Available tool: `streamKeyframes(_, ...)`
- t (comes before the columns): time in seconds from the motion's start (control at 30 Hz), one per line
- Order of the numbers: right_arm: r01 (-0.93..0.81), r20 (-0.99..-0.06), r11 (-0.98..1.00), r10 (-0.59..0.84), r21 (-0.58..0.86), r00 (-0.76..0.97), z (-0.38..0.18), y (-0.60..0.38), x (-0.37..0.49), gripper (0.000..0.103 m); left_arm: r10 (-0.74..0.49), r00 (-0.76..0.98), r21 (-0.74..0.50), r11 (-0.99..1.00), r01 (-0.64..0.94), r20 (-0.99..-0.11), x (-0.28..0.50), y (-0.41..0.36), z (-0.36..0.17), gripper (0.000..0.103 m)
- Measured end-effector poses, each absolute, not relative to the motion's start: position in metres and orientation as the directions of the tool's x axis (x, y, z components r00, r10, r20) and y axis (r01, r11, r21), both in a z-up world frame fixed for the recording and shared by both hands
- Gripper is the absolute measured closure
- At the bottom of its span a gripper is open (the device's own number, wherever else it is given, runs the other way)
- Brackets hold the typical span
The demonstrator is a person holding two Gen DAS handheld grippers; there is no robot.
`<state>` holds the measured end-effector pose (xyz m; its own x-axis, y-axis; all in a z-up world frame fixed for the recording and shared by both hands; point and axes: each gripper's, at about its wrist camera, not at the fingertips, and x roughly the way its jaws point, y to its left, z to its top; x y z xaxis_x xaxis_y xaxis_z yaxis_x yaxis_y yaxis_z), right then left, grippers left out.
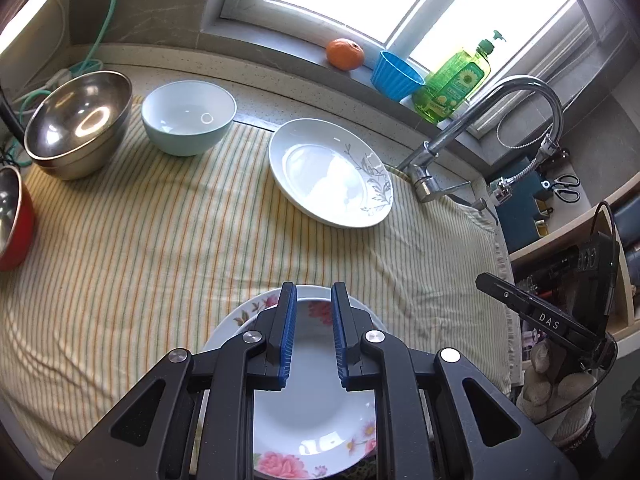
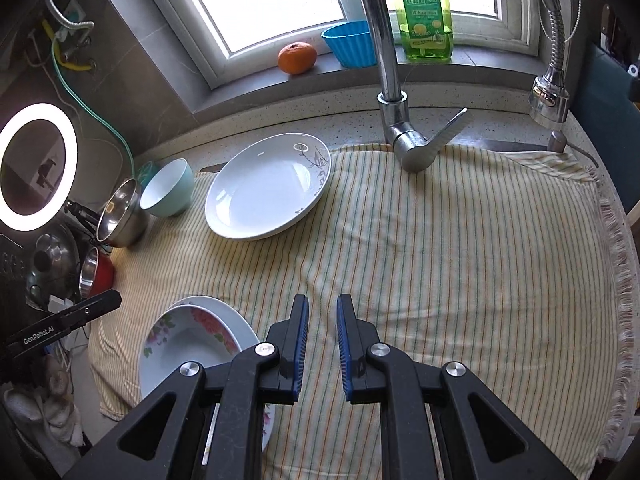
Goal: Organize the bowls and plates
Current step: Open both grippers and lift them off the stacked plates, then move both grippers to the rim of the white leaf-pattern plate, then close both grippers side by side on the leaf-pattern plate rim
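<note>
Both grippers are hovering empty over the striped cloth [image 2: 440,260] that is covering the counter. The left gripper [image 1: 314,334] is holding its jaws nearly closed, with only a narrow gap and nothing between the pads. The right gripper [image 2: 322,346] is doing the same, gripping nothing.

Directly beneath the left jaws, a flowered plate [image 1: 312,412] is sitting nested on a plain white plate [image 1: 362,308], whose rim is peeking out beyond it; seen from the right gripper, this stack is lying down and to the left of its jaws, apart from them. That suggests the stacking step is in hand, with one pair already gathered.

Further ahead of both pairs of jaws, and well apart from them, a leaf-patterned plate [image 1: 330,174] is lying alone on the cloth, near the tap [image 2: 400,120]. It is probably the next piece to join the stack. Fetching it is calling for the jaws to open, reach forward and pinch its raised rim.

Beyond it, to the left, a pale blue bowl [image 1: 188,118], a steel bowl [image 1: 78,126] and a red bowl [image 1: 14,220] are waiting, likely for nesting afterwards.
</note>
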<state>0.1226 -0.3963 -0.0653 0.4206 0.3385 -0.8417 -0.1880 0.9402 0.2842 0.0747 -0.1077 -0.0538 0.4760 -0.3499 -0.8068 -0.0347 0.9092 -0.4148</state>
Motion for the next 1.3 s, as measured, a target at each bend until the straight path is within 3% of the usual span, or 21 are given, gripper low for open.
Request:
streamKeyframes(0.4,-0.268,-0.818,0.923,0.372,0.276,0.439,-0.021,-0.378,0.188,0.087,-0.280,0.503,-0.291,0.955,0.059,-0.818,0.170,-0.114,0.000,0.089)
streamKeyframes(0.87,-0.079,-0.866,0.965,0.259,0.250,0.428,-0.078,-0.346,0.242,0.087,-0.281,0.385,-0.255,0.960,0.118,-0.879,0.269,-0.102,-0.095,0.089)
streamKeyframes(1.3,-0.017,-0.892,0.982,0.179,0.189,0.414,-0.123,-0.337,0.266,0.087,-0.266,0.326,-0.203,0.955,0.215,-0.907,0.295,-0.107,-0.135,0.089)
